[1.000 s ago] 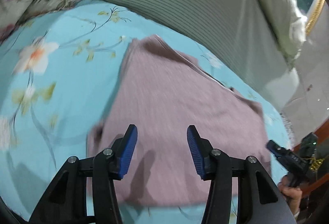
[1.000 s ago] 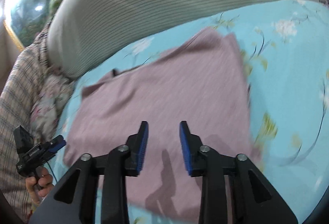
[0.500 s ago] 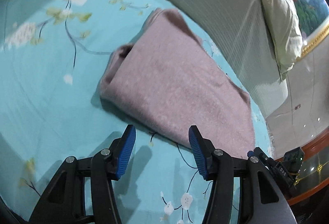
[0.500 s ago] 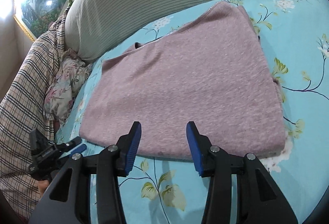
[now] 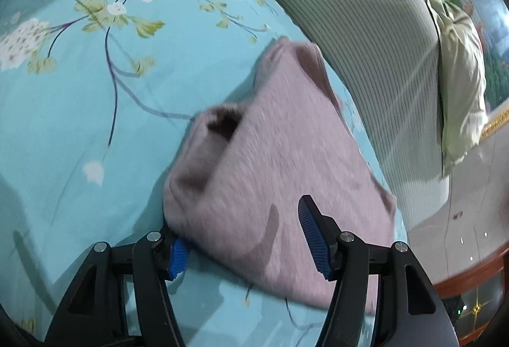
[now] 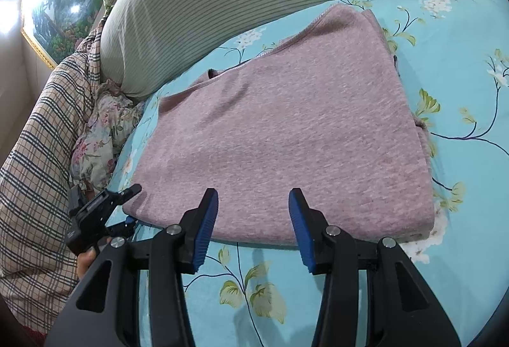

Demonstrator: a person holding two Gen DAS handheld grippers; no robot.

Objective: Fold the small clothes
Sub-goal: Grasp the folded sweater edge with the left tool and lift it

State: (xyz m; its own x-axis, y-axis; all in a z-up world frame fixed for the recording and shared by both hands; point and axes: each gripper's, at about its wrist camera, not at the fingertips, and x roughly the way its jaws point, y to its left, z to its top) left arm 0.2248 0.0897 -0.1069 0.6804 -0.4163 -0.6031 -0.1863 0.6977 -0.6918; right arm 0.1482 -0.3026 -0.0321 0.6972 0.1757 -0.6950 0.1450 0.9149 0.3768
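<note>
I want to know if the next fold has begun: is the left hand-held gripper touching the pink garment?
Touching. In the left wrist view the open left hand-held gripper straddles the corner of the pink garment; the cloth overlaps and hides the tip of one finger.

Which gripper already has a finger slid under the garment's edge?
The left gripper: one finger sits beneath the pink garment. The right gripper hangs open, short of it.

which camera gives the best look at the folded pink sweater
The right wrist view: the pink sweater lies sharp and whole, folded flat on the floral sheet. The left wrist view shows one blurred end, the left gripper straddling its corner.
</note>
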